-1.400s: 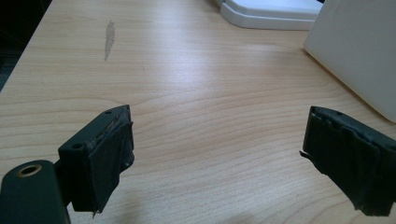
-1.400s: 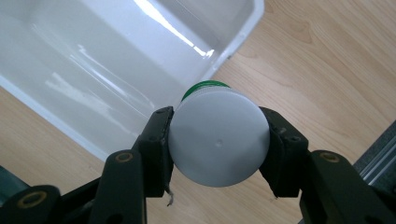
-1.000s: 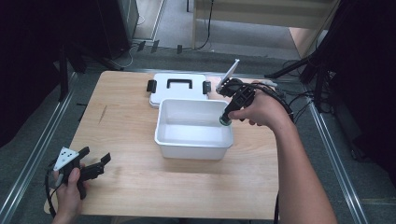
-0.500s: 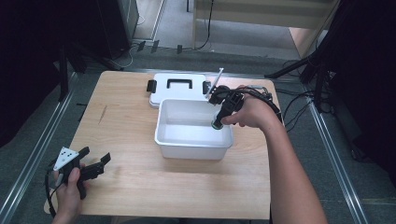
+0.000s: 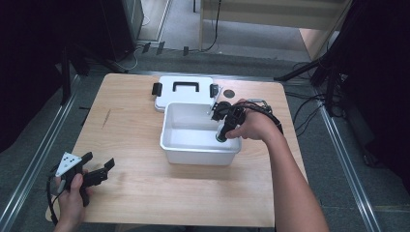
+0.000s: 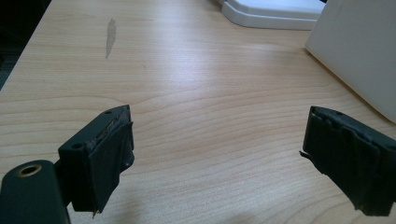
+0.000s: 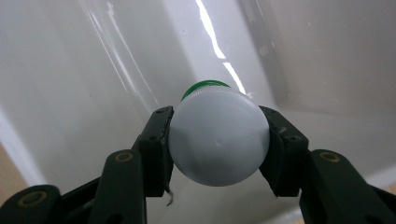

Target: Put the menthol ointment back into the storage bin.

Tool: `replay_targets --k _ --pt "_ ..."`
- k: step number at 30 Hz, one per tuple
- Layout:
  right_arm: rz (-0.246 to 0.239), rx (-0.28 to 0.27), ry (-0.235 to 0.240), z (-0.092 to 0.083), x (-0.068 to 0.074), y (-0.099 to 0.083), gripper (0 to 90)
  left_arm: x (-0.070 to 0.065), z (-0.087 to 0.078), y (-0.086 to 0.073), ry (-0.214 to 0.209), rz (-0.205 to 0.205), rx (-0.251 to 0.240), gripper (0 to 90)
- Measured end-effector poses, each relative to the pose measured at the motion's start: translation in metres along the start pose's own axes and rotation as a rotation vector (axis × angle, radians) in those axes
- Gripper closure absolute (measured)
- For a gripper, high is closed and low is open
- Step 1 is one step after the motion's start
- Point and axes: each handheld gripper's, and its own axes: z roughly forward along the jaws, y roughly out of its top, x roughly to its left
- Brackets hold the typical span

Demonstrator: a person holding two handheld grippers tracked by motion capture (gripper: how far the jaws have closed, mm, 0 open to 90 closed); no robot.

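Note:
My right gripper reaches down into the white bin near its right wall. In the right gripper view it is shut on a round white bottle with a green band at its far end, and the bin's inner walls lie behind. My left gripper rests low at the table's front left corner. Its jaws stand wide apart, with bare wood between the fingers. The bin's outer wall shows at the right of the left gripper view.
The bin's white lid with a black handle and clips lies flat just behind the bin, also seen as the lid. A small dark disc sits right of the lid. A grey smear marks the wood. Metal rails run along both table sides.
My right gripper has moved left and down from the bin's back right corner into the bin, still holding the bottle. The left gripper has stayed put.

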Motion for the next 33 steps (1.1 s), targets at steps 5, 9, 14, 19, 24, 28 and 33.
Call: replay_targets --k 5,9,14,19,24,28,33 --pt "-0.021 0.023 0.002 0.017 0.003 0.001 51.5 0.0 0.0 0.0 -0.001 0.0 0.001 9.1" --pt "-0.025 0.03 0.003 0.023 0.004 0.001 51.5 0.0 0.0 0.0 -0.001 0.001 0.001 9.1" --pt "-0.034 0.052 -0.012 0.032 0.005 0.004 51.4 0.0 0.0 0.0 -0.001 0.001 0.001 9.1" --pt "-0.037 0.067 -0.038 0.032 0.007 0.006 51.4 0.0 0.0 0.0 -0.001 0.001 0.002 9.1" --pt "-0.065 0.088 -0.067 0.034 0.009 0.006 51.4 0.0 0.0 0.0 0.0 0.001 0.001 9.1" --pt "-0.107 0.13 -0.117 0.038 0.013 0.006 51.4 0.0 0.0 0.0 0.0 0.001 0.001 9.1" --pt "-0.139 0.165 -0.153 0.04 0.017 0.007 51.3 0.0 0.0 0.0 0.0 0.001 0.002 9.1"
